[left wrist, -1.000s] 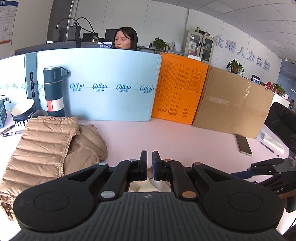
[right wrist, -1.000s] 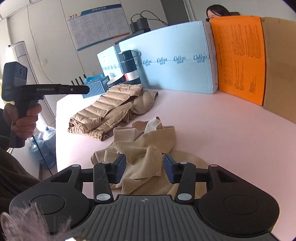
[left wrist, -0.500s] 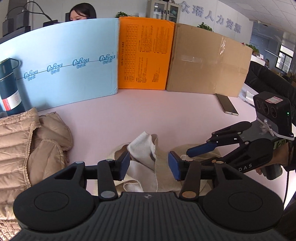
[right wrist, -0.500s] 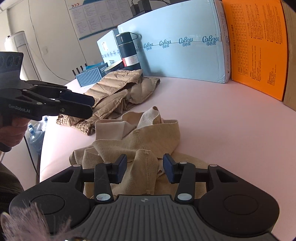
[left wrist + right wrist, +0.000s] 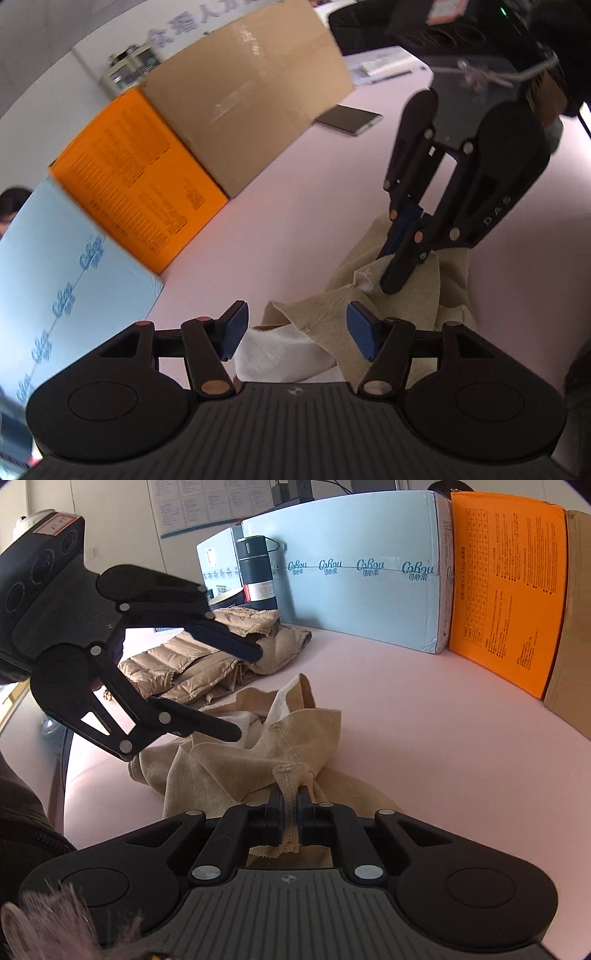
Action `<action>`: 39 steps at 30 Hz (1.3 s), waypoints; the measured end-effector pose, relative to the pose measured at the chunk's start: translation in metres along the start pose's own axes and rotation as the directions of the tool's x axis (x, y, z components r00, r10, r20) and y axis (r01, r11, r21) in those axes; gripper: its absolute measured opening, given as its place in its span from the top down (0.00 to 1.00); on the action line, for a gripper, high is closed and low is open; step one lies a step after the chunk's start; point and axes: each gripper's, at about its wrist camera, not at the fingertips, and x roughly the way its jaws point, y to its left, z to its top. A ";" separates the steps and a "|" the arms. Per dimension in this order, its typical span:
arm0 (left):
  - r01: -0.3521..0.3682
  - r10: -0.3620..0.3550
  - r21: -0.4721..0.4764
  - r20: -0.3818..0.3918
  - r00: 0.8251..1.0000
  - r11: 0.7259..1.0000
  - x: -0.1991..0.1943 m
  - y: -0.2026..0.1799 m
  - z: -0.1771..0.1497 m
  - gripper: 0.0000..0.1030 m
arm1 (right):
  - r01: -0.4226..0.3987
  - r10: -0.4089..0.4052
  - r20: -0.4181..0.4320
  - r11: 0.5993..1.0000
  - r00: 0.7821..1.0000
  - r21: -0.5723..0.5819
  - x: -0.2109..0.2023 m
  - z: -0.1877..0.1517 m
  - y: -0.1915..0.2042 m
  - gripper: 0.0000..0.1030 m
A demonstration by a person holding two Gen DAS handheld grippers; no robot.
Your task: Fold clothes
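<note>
Now | right gripper [image 5: 290,808]: pinched tight on a seamed fold of the beige garment [image 5: 258,760] | left gripper [image 5: 293,330]: jaws opening, garment's edge between them, pads not pressing | garment: crumpled on the pink desk [image 5: 424,709], near the tan puffer jacket [image 5: 192,661]

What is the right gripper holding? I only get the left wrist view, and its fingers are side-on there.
Observer: The right gripper is shut on a stitched seam of the tan garment.
Operator: Any other clothes out there?
Observer: A quilted jacket lies beyond the garment, towards the blue box.
Operator: Anything standing near it?
Observer: A dark flask stands upright behind the jacket.
</note>
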 end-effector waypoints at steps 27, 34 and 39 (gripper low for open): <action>0.149 -0.147 0.270 -0.027 0.989 0.951 -0.003 0.004 0.000 0.94 | 0.099 -0.094 0.056 0.991 0.994 -0.094 -0.017 0.001 0.037 0.93; 0.046 -0.045 0.184 -0.012 0.999 0.982 -0.026 0.012 -0.014 0.94 | 0.134 -0.133 0.016 0.985 0.991 -0.105 -0.020 -0.003 0.038 0.93; -0.002 0.003 0.169 -0.009 1.000 0.986 -0.034 0.009 -0.019 0.94 | 0.083 -0.078 0.067 0.993 0.995 -0.082 -0.030 -0.004 0.038 0.93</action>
